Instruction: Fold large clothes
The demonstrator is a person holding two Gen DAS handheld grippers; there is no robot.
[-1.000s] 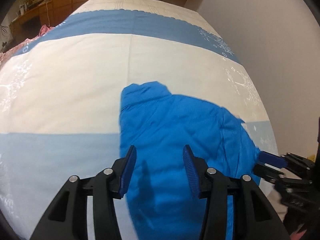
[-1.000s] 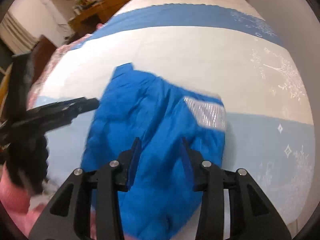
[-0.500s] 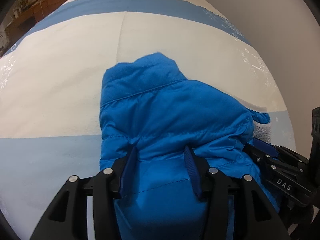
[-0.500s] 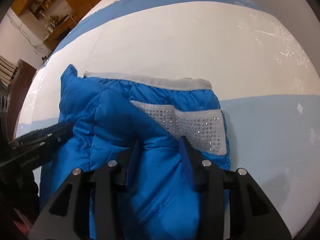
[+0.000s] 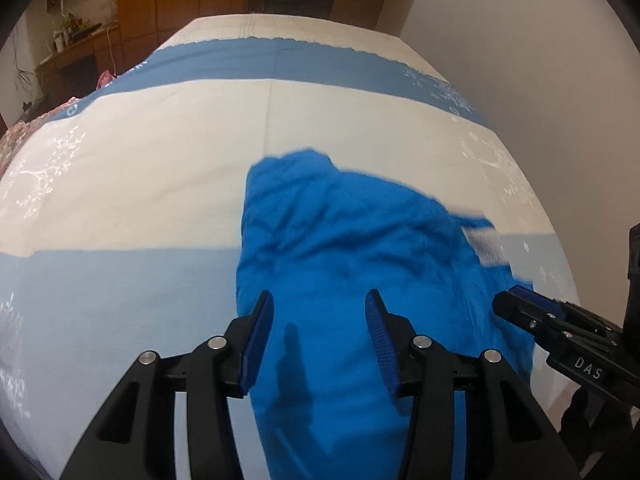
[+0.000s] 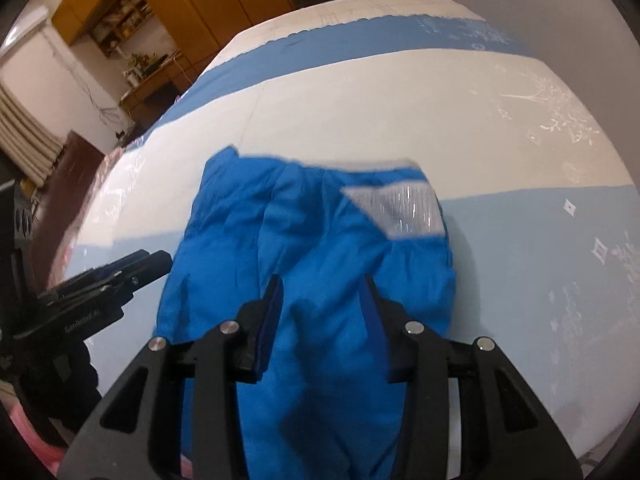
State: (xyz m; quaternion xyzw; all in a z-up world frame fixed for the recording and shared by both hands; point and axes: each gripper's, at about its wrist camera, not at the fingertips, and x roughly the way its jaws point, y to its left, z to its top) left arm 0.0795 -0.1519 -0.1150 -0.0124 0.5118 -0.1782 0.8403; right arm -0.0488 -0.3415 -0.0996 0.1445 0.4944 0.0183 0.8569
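Observation:
A bright blue padded jacket (image 5: 352, 264) lies folded on the bed, with a grey sparkly band (image 6: 400, 212) showing at its far right corner. It also shows in the right wrist view (image 6: 312, 248). My left gripper (image 5: 318, 340) is open and empty, held just above the jacket's near part. My right gripper (image 6: 322, 320) is open and empty too, above the jacket's near edge. Each gripper shows in the other's view: the right one (image 5: 520, 308) at the jacket's right side, the left one (image 6: 132, 268) at its left side.
The bed (image 5: 140, 180) has a cream and blue striped cover. A white wall (image 5: 540, 60) runs along its right side. Wooden cupboards (image 6: 180, 8) and a cluttered desk (image 5: 76, 52) stand beyond the bed. Pink floral fabric (image 5: 16, 136) lies at the bed's left edge.
Both grippers dipped low to the jacket half a second ago and have now pulled back and up. The jacket lies in a more compact folded shape than a second ago.

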